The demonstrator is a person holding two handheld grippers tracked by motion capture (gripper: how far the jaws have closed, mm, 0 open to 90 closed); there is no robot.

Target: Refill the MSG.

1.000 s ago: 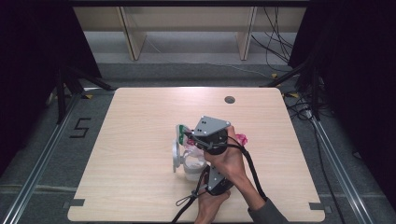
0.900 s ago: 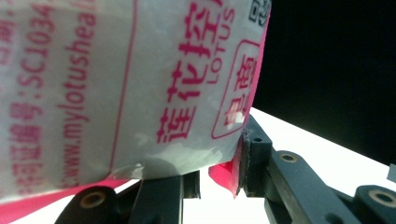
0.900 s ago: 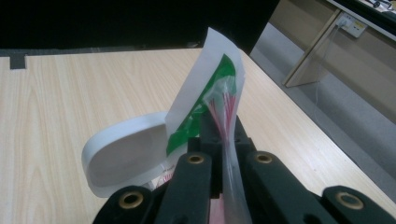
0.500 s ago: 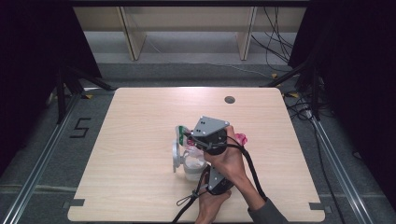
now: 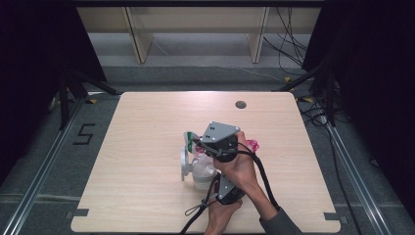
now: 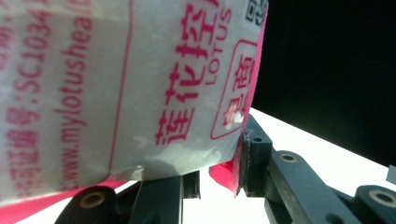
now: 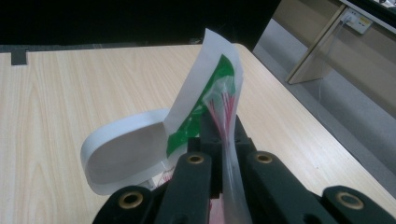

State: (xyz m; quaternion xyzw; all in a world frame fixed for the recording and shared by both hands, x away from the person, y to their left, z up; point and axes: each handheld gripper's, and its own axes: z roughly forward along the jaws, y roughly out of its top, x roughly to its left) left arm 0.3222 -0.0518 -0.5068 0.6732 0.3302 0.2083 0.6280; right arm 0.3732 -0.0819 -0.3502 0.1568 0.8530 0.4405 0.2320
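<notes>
I'm holding my right gripper (image 5: 198,145) over the bench (image 5: 147,127), its fingers pinching the plastic bag (image 7: 224,107); my left gripper (image 6: 219,182) fingers are pinching the bag's printed edge.

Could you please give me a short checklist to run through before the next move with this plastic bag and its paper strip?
1. Right gripper shut on the paper strip and bag film: ok.
2. Left gripper grips the plastic bag: ok, pink edge sits between its jaws.
3. Strip's loose end curls free, not snagged: ok.
4. Whether the bag is sealed or open: cannot tell.
5. Table around the bag offers room: ok.
</notes>
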